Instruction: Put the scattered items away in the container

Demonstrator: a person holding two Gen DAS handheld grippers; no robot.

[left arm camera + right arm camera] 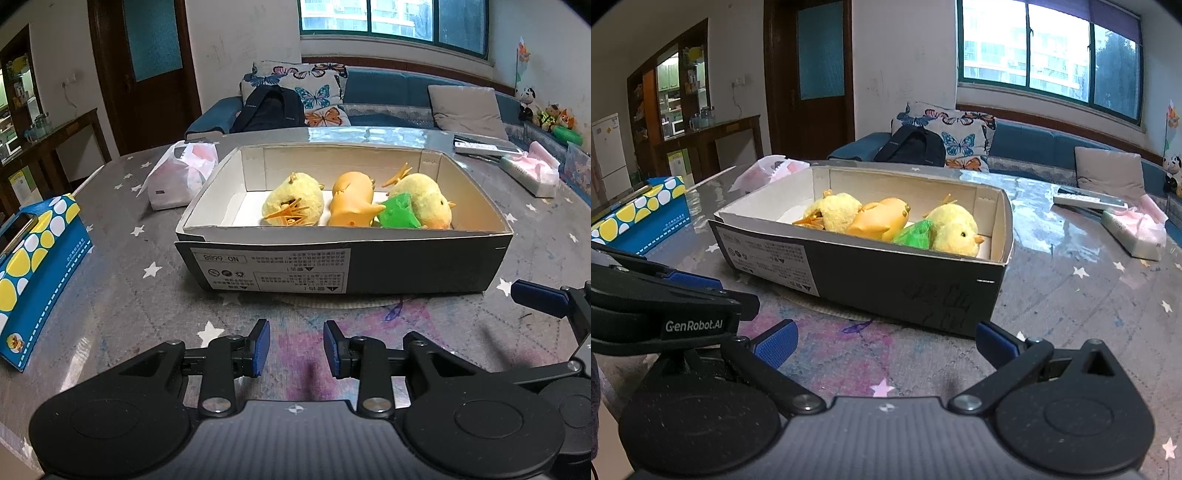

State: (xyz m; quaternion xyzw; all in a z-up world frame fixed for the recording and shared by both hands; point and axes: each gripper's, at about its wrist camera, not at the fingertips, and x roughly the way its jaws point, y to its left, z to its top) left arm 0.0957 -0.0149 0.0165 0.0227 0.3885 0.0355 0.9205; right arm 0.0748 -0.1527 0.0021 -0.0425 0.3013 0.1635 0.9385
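A dark cardboard box [424, 269] [905, 284] with a white inside stands on the table. In it lie a fluffy yellow chick [295, 201] [840, 210], an orange rubber toy [351, 199] [882, 221], a green toy [399, 214] [914, 234] and a second yellow chick [428, 199] [955, 229]. My left gripper [296, 349] hovers in front of the box, its blue pads a narrow gap apart with nothing between them. My right gripper [884, 343] stands open and empty near the box's corner. The left gripper's body [665, 295] shows at the left of the right wrist view.
A blue tissue box with yellow and white spots [40, 266] [642, 214] sits left of the box. A white plastic bag [181, 173] lies behind it. A remote and a pink tissue pack [532, 171] [1134, 229] lie at the far right. A sofa stands beyond the star-patterned table [122, 295].
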